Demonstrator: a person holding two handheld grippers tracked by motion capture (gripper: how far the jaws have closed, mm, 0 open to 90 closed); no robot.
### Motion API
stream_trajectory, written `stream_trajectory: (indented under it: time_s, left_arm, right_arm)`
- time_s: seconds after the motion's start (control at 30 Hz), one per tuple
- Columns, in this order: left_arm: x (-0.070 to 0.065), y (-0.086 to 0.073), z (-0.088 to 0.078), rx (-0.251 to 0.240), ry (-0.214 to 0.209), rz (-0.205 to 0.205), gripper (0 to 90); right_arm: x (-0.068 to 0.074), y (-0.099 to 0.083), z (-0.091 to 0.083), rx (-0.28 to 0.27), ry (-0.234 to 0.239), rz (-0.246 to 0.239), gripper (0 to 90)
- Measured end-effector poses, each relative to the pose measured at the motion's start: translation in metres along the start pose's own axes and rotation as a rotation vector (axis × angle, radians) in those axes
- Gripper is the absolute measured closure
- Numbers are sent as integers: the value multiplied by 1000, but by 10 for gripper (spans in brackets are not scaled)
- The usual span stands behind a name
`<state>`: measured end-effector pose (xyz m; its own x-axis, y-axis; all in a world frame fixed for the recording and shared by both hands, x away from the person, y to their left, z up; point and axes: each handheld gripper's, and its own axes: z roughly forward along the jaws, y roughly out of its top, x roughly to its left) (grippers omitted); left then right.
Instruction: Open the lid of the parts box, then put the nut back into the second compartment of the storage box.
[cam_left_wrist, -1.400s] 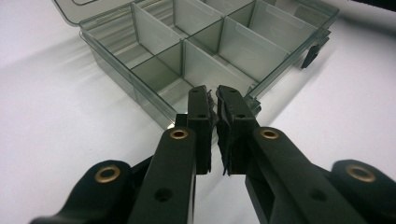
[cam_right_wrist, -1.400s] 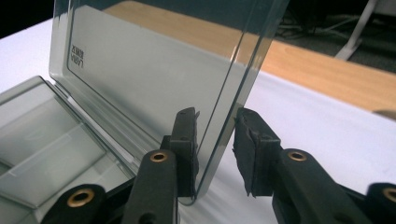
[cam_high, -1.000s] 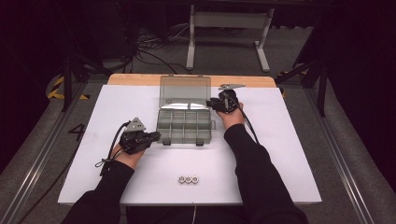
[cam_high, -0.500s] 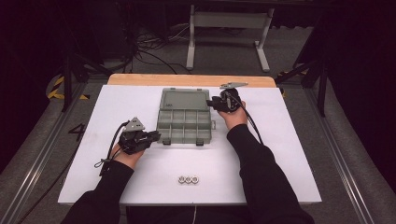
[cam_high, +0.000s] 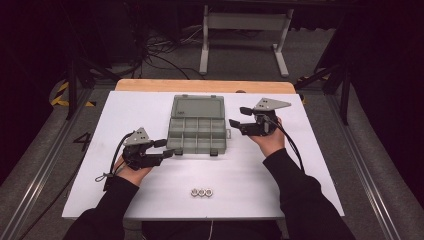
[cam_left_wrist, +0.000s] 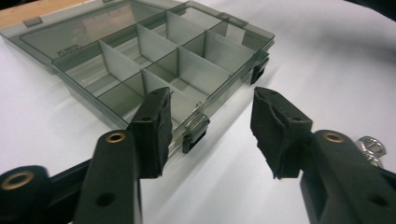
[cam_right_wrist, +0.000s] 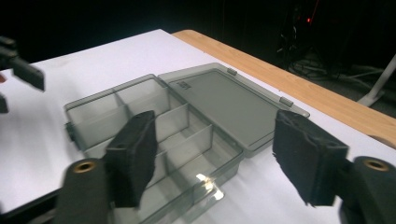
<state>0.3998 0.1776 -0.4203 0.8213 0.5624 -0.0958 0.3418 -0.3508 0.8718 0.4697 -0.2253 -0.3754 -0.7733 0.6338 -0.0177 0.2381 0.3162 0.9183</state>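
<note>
The box (cam_high: 197, 126) lies open on the desk (cam_high: 300, 170). The left gripper (cam_high: 169, 150) at its front-left corner and the right gripper (cam_high: 238, 119) beside its right edge have both just opened, holding nothing.

The open grey translucent plastic compartment box (cam_high: 196, 132), its lid flat behind it, blocks the centre of the high view. Three metal nuts (cam_high: 202, 192) sit low centre. Bare white tabletop (cam_high: 320, 170) spreads at both sides.

Dark room, cabled floor (cam_high: 165, 47)
</note>
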Motion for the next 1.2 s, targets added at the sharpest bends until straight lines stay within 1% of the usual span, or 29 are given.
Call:
stream_trajectory:
  time_s: [0.03,0.07,0.13,0.17,0.2,0.23,0.3,0.33,0.37,0.43,0.47,0.5,0.53,0.63,0.67,0.77,0.8,0.83,0.9,0.93,1.03,1.1,1.2]
  left_arm:
    - [0,0,-1,-10,-13,4,448]
    - [-1,0,-1,-13,-17,5,421]
    - [-2,-1,-3,-12,-18,5,384]
    - [-3,-2,-3,-13,-24,-1,373]
    - [-3,-2,-4,-15,-21,2,363]
    - [-4,-3,-5,-23,-20,1,355]
    - [-5,-3,-6,-23,-42,-11,378]
    - [-6,-3,-7,-28,-50,-15,374]
    - [-6,-3,-8,-32,-47,-6,371]
    - [-8,-3,-9,-35,-47,-5,349]
    - [-9,-3,-10,-36,-43,5,337]
    - [-9,-3,-10,-38,-41,7,324]
    - [-10,-3,-10,-41,-49,7,321]
    - [-10,-3,-11,-44,-48,6,307]
    - [-11,-2,-10,-59,-57,12,307]
    - [-13,-1,-10,-54,-61,19,279]
    - [-15,0,-10,-50,-52,19,261]
    - [-16,0,-10,-50,-52,24,235]
    - [-18,1,-11,-53,-60,25,236]
    - [-19,3,-11,-50,-64,35,236]
    - [-25,8,-10,-42,-86,48,236]
    - [-28,11,-9,-46,-99,58,235]
    - [-33,15,-6,-42,-111,72,223]
  right_arm:
    - [3,-2,-6,-3,-1,-5,243]
    - [6,-5,-13,-8,-9,-15,207]
    - [10,-8,-21,-12,-23,-28,166]
    - [12,-10,-27,-18,-27,-26,150]
    - [14,-12,-31,-27,-25,-19,138]
    - [15,-14,-34,-36,-27,-15,126]
    - [16,-17,-39,-44,-23,-14,108]
    - [17,-18,-40,-46,-19,-14,103]
    - [17,-19,-41,-39,-15,-21,93]
    - [18,-20,-41,-28,-6,-27,81]
    - [19,-20,-42,-29,-1,-26,80]
    - [19,-20,-43,-34,1,-28,80]
    - [19,-20,-44,-34,2,-33,79]
    - [20,-20,-46,-45,-1,-35,76]
    - [20,-21,-47,-54,0,-35,74]
    - [25,-24,-53,-74,-1,-59,49]
    - [26,-25,-54,-79,-2,-67,44]
    - [27,-25,-56,-89,-1,-72,41]
    - [27,-26,-58,-95,3,-73,39]
    - [28,-26,-60,-99,10,-75,38]
    - [28,-27,-65,-109,5,-78,38]
    - [28,-28,-68,-116,3,-80,41]
    - [27,-30,-71,-124,0,-80,34]
